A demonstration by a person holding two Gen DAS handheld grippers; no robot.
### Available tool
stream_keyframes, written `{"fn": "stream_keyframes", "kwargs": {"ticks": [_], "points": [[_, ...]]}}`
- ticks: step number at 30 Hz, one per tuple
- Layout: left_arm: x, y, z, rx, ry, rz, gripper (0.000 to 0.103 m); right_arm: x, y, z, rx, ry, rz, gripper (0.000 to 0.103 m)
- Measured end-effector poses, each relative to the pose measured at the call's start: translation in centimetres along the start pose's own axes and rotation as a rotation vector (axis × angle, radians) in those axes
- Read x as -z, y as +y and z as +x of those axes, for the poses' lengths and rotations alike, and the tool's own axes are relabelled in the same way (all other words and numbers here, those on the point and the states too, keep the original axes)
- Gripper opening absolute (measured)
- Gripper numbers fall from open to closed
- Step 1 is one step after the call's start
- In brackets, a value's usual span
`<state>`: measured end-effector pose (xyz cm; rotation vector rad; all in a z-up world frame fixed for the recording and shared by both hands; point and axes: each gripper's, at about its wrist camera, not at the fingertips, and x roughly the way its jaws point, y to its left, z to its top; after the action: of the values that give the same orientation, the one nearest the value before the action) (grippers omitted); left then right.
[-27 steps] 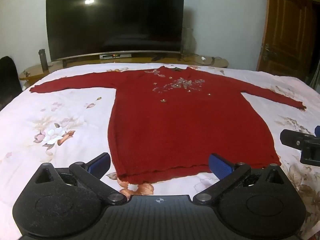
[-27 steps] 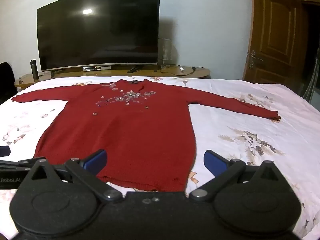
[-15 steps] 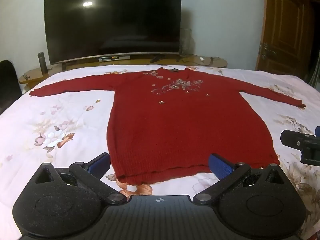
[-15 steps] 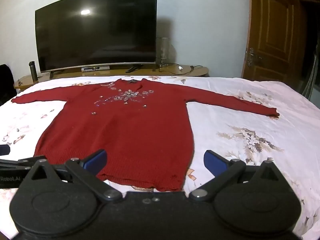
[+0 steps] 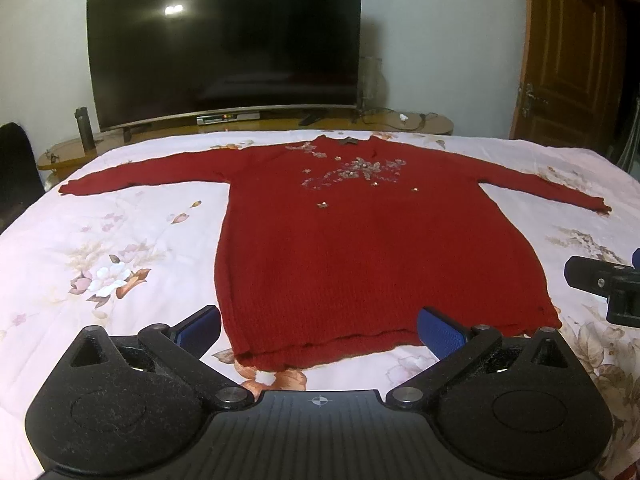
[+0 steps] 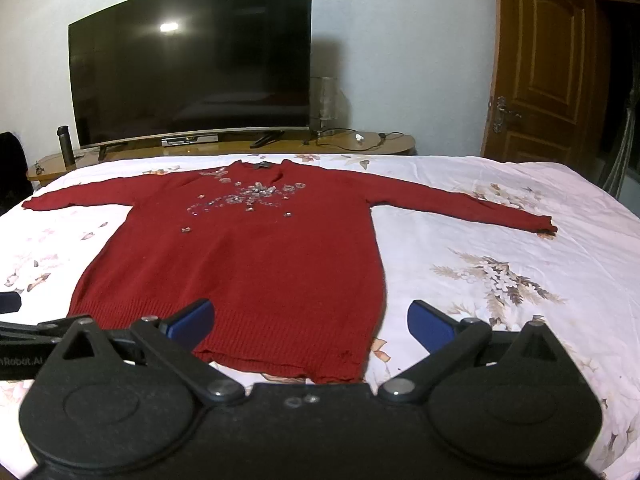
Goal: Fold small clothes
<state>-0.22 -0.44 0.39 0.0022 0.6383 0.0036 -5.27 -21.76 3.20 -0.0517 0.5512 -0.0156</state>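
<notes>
- Left claw (image 5: 318, 330): fingers spread wide, nothing between the blue pads (image 5: 200, 326). It hangs low over the bed (image 5: 100, 240), just short of the sweater's hem.
- Right claw (image 6: 310, 324): likewise spread and empty. Its left pad sits in front of the hem; its right pad is over bare sheet, beyond the sweater's right side edge.
- The right claw's body shows at the right edge of the left wrist view, level with the hem's right corner; the two claws stand side by side.
- Sweater (image 5: 376, 248): red knit, lying flat and face up on the bed, unfolded. Beaded trim (image 5: 352, 170) marks the chest.
- Long axis: runs straight away from both claws, hem nearest, collar (image 5: 346, 141) farthest, toward the TV (image 5: 224, 40).
- Sleeves: stretched out sideways, roughly square to that axis. The left cuff (image 5: 66, 188) lies well apart from the left claw; the right cuff (image 6: 546, 226) lies well apart from the right claw.
- Nearest grasp points, by judgement: the hem's left corner (image 5: 244, 356) for the left claw, the hem's right corner (image 6: 352, 374) for the right claw.
- Folding has not begun. A sleeve-first fold would require each claw to reach forward and outward along its own side.
- Caution: the knit is limp and will likely sag and drag if lifted by one corner only.
</notes>
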Motion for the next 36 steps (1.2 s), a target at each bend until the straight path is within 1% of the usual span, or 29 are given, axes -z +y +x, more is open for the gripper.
{"fn": "stream_keyframes", "kwargs": {"ticks": [36], "points": [[0.10,0.04,0.09,-0.001,0.001,-0.005,0.103,-0.12,0.48,-0.10,0.000,-0.010,-0.010,0.102]]}}
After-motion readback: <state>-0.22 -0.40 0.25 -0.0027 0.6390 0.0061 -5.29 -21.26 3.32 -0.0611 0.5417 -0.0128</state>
